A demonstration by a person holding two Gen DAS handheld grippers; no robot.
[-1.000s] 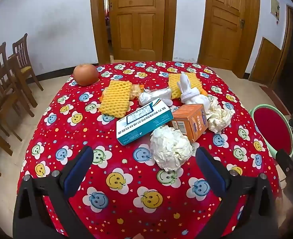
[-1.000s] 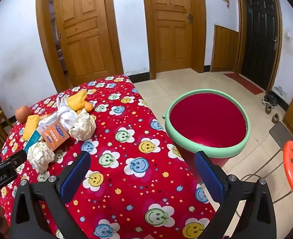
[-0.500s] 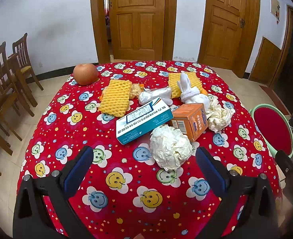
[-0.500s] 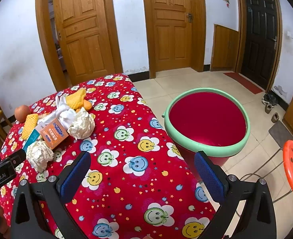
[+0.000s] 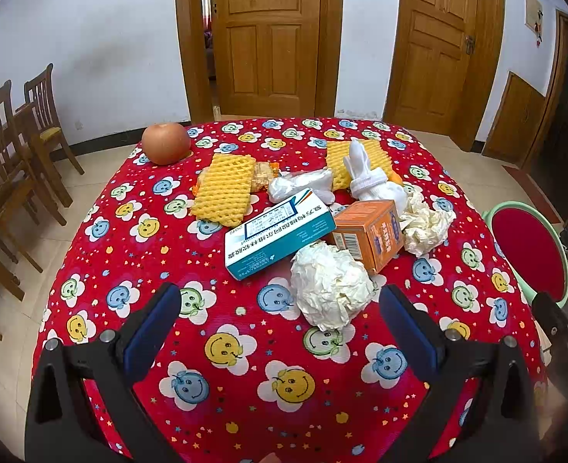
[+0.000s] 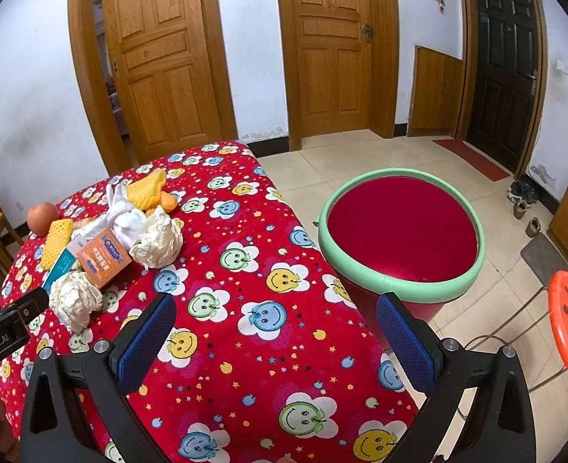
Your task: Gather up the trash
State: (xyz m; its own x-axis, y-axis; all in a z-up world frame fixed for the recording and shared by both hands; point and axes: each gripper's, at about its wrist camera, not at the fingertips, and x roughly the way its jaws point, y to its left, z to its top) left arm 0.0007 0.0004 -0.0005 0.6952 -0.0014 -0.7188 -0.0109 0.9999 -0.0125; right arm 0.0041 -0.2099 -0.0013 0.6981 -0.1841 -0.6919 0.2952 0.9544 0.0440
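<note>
Both tools are spread wide, holding nothing: the left tool [image 5: 280,308] hangs over the table [image 5: 245,347] near a crumpled paper ball [image 5: 328,289], two boxes and other trash. The right tool [image 6: 276,318] faces the bin [image 6: 399,231], whose red inside shows no trash.

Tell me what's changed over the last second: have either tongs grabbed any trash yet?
No grab yet. The right tongs swung slightly right, so the red bin looks larger and more central. The left tongs barely moved, still open in front of the nearest crumpled paper ball. The teal box, orange box and apple lie as before.
</note>
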